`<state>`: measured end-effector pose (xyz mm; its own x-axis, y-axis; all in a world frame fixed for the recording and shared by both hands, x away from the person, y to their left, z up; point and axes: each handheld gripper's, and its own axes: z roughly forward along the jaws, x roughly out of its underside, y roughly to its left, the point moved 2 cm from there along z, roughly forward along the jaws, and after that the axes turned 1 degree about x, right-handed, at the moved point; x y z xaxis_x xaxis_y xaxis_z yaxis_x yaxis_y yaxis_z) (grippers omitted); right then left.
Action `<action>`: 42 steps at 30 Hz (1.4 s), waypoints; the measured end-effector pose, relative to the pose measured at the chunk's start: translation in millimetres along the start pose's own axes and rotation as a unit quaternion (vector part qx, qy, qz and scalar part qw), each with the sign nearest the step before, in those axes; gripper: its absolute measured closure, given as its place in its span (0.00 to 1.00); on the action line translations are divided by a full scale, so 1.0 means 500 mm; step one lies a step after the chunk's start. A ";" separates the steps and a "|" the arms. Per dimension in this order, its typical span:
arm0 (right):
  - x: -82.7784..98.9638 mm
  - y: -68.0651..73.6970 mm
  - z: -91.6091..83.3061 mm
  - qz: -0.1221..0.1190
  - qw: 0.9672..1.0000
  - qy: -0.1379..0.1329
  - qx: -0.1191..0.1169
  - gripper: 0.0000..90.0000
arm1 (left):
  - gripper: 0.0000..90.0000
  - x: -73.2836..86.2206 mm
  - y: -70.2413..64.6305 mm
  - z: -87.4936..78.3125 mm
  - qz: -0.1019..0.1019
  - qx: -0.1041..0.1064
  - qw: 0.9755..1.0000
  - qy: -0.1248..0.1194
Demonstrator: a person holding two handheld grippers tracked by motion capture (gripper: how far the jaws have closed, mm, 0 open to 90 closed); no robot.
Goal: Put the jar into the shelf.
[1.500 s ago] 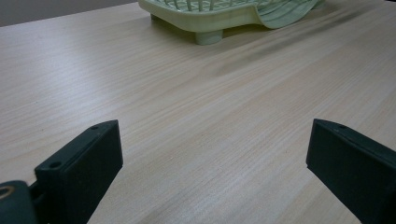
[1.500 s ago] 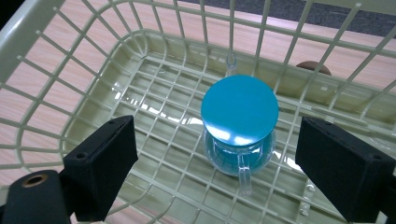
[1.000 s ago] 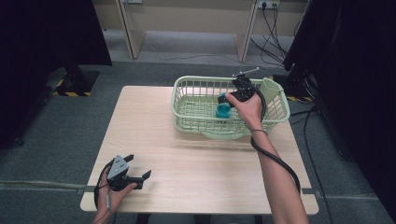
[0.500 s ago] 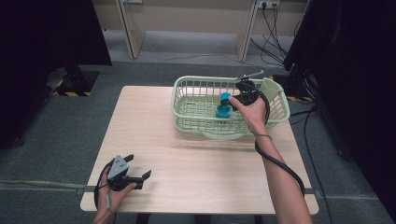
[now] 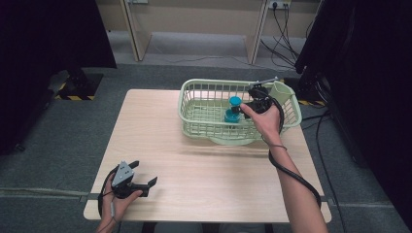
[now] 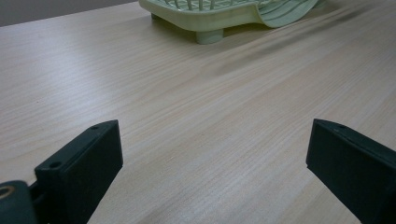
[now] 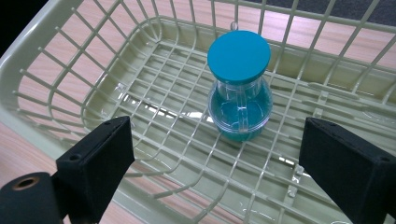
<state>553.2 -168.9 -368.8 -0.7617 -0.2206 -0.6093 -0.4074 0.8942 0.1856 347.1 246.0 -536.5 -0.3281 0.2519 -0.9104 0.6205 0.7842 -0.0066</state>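
A small clear jar (image 5: 233, 109) with a teal lid and teal contents stands upright on the floor of a pale green wire basket (image 5: 194, 119) at the table's far right. My right gripper (image 5: 244, 108) is held over the basket just right of the jar. In the right gripper view the jar (image 7: 239, 88) stands beyond my right gripper (image 7: 215, 158), whose jaws are wide open with nothing between them. My left gripper (image 5: 144, 173) rests open near the table's front left corner. In the left gripper view it (image 6: 212, 154) is open over bare wood.
The basket's foot and curved lip (image 6: 224, 16) show far off in the left gripper view. The wooden table (image 5: 194, 165) has bare room between the grippers. A cable (image 5: 291, 174) trails along the right forearm. Dark curtains and floor cables surround the table.
The right hand has drifted slightly right and toward the near side of the basket. The jar stays put. The left gripper has not moved.
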 end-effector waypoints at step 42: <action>0.093 0.012 -0.057 -0.031 0.999 -0.023 -0.014 0.09 | 0.04 0.000 -0.001 0.000 0.001 -0.002 1.000 0.000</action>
<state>500.8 -185.2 -374.1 -0.7103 -0.2572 -0.6552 -0.4682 0.8677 0.1670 346.9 245.7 -536.5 -0.3262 0.2541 -0.9105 0.6186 0.7857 -0.0023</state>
